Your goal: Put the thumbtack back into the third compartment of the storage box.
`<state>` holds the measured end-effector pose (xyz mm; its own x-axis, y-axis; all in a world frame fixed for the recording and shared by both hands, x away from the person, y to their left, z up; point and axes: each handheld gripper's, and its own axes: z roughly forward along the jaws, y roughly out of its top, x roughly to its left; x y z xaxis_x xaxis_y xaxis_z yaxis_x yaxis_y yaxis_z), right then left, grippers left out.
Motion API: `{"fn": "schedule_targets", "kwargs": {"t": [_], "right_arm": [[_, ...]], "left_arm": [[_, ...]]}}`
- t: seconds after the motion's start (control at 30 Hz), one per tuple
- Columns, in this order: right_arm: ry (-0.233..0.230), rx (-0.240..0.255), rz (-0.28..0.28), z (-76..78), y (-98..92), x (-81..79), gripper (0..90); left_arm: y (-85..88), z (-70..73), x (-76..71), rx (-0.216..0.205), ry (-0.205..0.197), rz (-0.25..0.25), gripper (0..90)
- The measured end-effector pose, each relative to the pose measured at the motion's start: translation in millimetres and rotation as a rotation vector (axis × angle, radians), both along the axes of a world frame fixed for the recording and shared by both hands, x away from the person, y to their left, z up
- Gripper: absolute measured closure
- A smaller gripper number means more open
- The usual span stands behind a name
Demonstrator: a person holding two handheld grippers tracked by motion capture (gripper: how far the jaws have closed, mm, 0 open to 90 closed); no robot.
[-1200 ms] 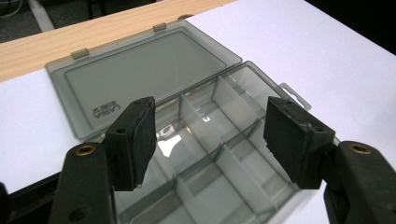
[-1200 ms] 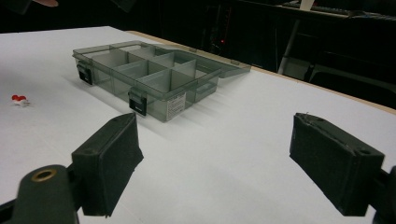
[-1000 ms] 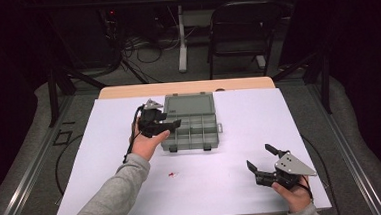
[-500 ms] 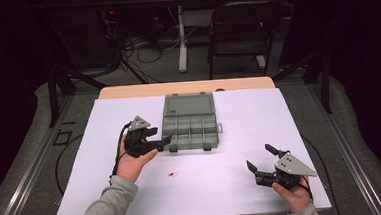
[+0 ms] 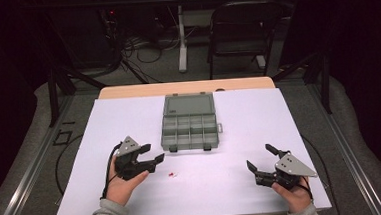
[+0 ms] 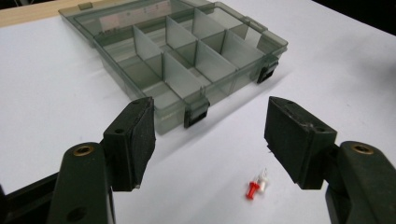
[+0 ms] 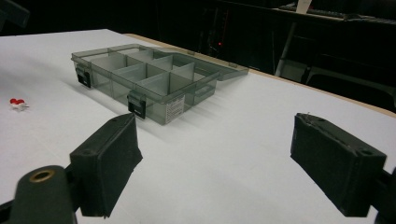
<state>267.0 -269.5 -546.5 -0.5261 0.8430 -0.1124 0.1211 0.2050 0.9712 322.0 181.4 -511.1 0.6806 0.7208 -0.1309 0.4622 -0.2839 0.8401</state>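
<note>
A grey see-through compartment box [image 5: 190,131] stands open on the white table [image 5: 104,128], its lid [image 5: 188,106] laid flat behind it and its compartments looking empty. Two small push pins, one red and one white [image 5: 172,175], lie on the table in front of the box. My left gripper [image 5: 154,155] is open, held left of the pins and near the box's front left corner. In the left gripper view the pins [image 6: 256,184] lie just beyond the jaws [image 6: 210,135] and the box [image 6: 187,60] farther off. My right gripper [image 5: 259,156] is open at the front right, holding nothing.
The right gripper view shows the box [image 7: 144,74] ahead to the left and the pins [image 7: 17,103] at the far left edge. A dark chair [image 5: 241,29] and cables on the floor lie beyond the table's far wooden edge [image 5: 187,87].
My left gripper has drawn back from above the box's left side toward the near-left of the table. The right gripper has stayed put.
</note>
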Motion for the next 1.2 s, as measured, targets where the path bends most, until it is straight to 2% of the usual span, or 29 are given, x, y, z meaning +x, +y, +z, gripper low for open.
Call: {"fn": "schedule_targets", "kwargs": {"t": [0.3, 0.43, 0.47, 0.57, 0.6, 0.67, 0.77, 1.0, 1.2], "right_arm": [[-0.008, 0.024, 0.0, 0.2, 1.1, -0.9, 14.3], [-0.008, 0.025, 0.006, 0.2, 1.2, -1.6, 14.2], [-0.008, 0.025, 0.005, 0.2, 1.1, -1.6, 14.2], [-0.008, 0.022, 0.007, 0.0, 1.0, -1.4, 14.2], [-0.008, 0.016, 0.005, -0.3, 1.1, -1.2, 14.2], [-0.008, 0.013, 0.005, -0.3, 1.0, -1.1, 14.2], [-0.009, 0.011, 0.007, -0.3, 1.0, -1.2, 14.2], [-0.008, 0.007, 0.008, -0.8, 1.0, -0.8, 14.2], [-0.008, 0.006, 0.01, -0.8, 1.1, -1.0, 14.2]], "left_arm": [[8.8, -16.9, -9.0, -0.009, -0.002, 0.008, 35.9], [4.3, -25.6, -7.2, -0.007, 0.026, -0.001, 38.5], [1.8, -28.1, -6.3, -0.005, 0.038, -0.021, 39.7], [-5.0, -32.9, -6.1, 0.018, 0.054, -0.058, 48.3], [-8.2, -35.0, -6.3, 0.031, 0.062, -0.07, 53.6], [-12.1, -38.0, -6.3, 0.036, 0.08, -0.093, 55.3], [-16.8, -43.0, -4.7, 0.061, 0.101, -0.124, 63.1], [-21.2, -48.0, -4.9, 0.066, 0.125, -0.143, 74.2], [-25.4, -51.5, -4.1, 0.072, 0.147, -0.151, 79.0]]}}
